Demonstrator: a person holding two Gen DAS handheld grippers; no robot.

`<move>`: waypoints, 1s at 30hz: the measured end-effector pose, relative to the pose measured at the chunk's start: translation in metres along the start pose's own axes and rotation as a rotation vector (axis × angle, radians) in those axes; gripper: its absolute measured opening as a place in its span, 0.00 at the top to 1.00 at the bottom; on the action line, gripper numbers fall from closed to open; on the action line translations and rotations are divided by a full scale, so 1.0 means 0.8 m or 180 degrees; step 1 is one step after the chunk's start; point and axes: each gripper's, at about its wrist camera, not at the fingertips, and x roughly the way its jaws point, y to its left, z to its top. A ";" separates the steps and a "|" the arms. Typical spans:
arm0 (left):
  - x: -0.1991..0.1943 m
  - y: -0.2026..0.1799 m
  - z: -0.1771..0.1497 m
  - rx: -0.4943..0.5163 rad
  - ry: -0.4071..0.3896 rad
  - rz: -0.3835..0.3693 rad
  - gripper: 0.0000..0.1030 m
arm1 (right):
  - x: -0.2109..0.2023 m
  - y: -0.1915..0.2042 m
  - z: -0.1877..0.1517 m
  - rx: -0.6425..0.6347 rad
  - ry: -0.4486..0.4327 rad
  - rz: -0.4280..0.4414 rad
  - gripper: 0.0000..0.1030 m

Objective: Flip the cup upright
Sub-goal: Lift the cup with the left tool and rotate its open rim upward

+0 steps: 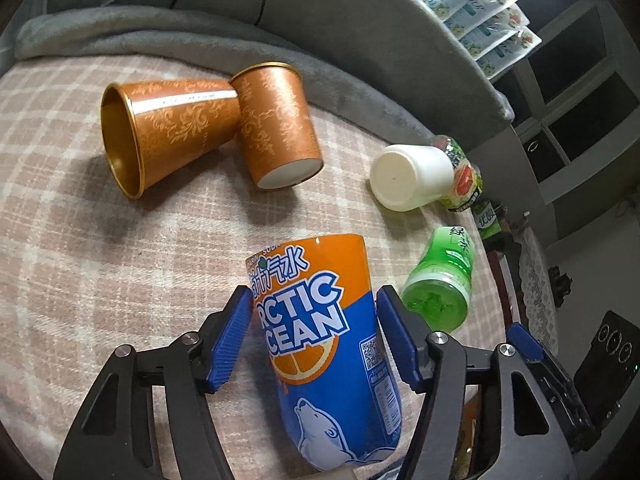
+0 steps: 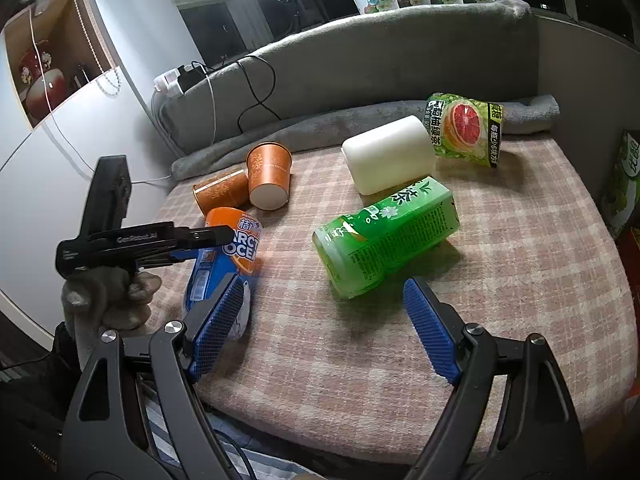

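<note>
Your left tool (image 1: 314, 336) straddles the Arctic Ocean cup (image 1: 326, 344) lying on the plaid blanket (image 1: 80, 248), pads apart and not clearly gripping, so close squarely on its middle before tipping it upright; your right tool (image 2: 320, 324) hangs open.

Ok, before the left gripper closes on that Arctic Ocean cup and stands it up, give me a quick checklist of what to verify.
1. Arctic Ocean cup sits between the left gripper fingers: ok.
2. Left gripper closed on the cup: not ok; the pads flank it with small gaps showing, gripper open.
3. Cup is on its side, needing the flip: ok; the right wrist view shows it lying down.
4. Right gripper out of the way: ok; open, holding nothing, though its left finger is near the cup.
5. Green tea cup clear of the swing: cannot tell; it lies close on the right.
6. Which end is the cup's open mouth: cannot tell.
</note>
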 end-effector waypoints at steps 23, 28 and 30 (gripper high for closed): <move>-0.028 -0.073 -0.022 0.0722 -0.0431 0.0202 0.44 | 0.001 -0.008 -0.003 0.0108 0.0013 -0.0024 0.18; -0.028 -0.080 -0.024 0.0816 -0.0493 0.0232 0.44 | 0.001 -0.009 -0.005 0.0144 0.0009 -0.0038 0.18; -0.026 -0.082 -0.025 0.0837 -0.0514 0.0248 0.44 | 0.001 -0.009 -0.005 0.0149 0.0006 -0.0042 0.18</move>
